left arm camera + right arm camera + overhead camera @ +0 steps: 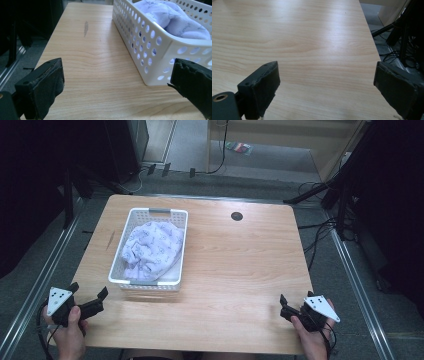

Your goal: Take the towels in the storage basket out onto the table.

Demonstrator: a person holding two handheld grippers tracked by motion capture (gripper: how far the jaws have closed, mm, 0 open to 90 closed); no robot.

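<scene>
Left gripper (90,295): lower left of the high view, held in a hand over the near left corner of the table (240,270); jaws spread wide, nothing between them.
Right gripper (295,304): lower right of the high view, held in a hand near the table's right front edge; jaws spread wide in the right gripper view, bare wood between them.
Basket (131,222): white, perforated, left of centre in the high view, standing flat on the table; near the left gripper, well apart from the right one.
Cloth (150,247): pale lilac, patterned, bunched inside the basket, bulging above the rim in the left gripper view.
Basket corner (150,82): lower right of the left gripper view, just beside the right-hand jaw.
Grommet hole (237,216): dark, round, upper centre of the tabletop.
</scene>
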